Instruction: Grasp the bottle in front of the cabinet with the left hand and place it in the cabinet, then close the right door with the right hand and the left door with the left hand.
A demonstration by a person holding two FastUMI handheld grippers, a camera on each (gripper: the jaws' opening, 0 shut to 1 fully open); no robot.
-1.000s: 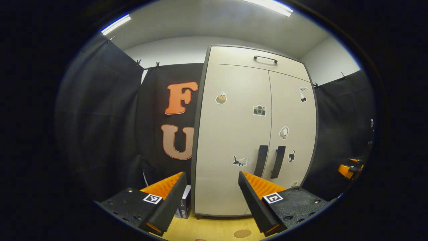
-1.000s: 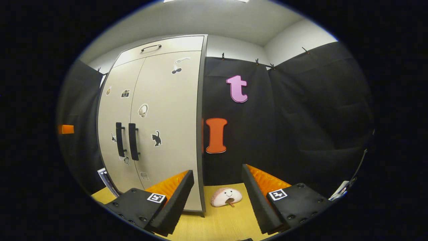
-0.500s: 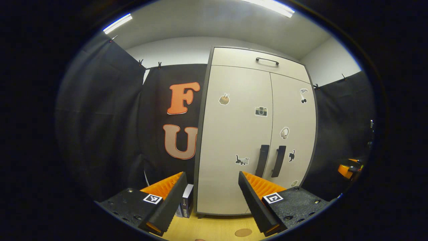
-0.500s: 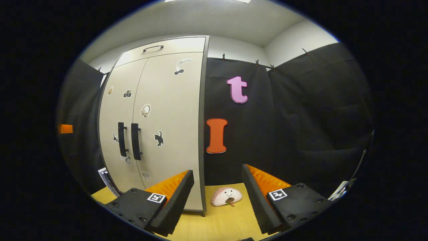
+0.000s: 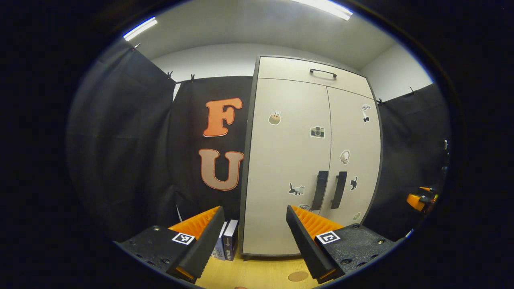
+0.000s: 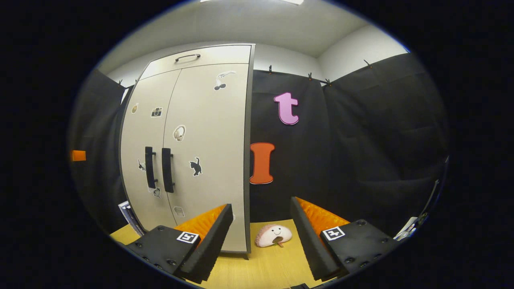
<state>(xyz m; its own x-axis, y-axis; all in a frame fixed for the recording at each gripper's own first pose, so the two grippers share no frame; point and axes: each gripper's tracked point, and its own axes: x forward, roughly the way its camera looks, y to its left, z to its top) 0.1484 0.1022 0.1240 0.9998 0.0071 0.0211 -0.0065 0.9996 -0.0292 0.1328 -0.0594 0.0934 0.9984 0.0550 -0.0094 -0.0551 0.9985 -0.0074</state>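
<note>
My left gripper [image 5: 253, 224] and right gripper [image 6: 261, 222] both had their fingers spread apart, holding nothing, facing the cabinet [image 5: 309, 160]. Its left door [image 5: 287, 168] and right door [image 5: 355, 156] stood closed. I couldn't see the bottle.

Table: a yellow wood table [image 6: 277, 265].
Cabinet: the big cabinet [image 5: 289, 168] stands on it, both doors shut.
Books: some books [image 5: 227, 245] stand just beside the cabinet.
Toy: a pink smiling toy [image 6: 273, 235] lies on the other side.
Spot: a round brown spot [image 5: 298, 276] lies in front.

Black-draped booth [image 5: 120, 140] (wooden floor [image 6: 273, 261])
</note>
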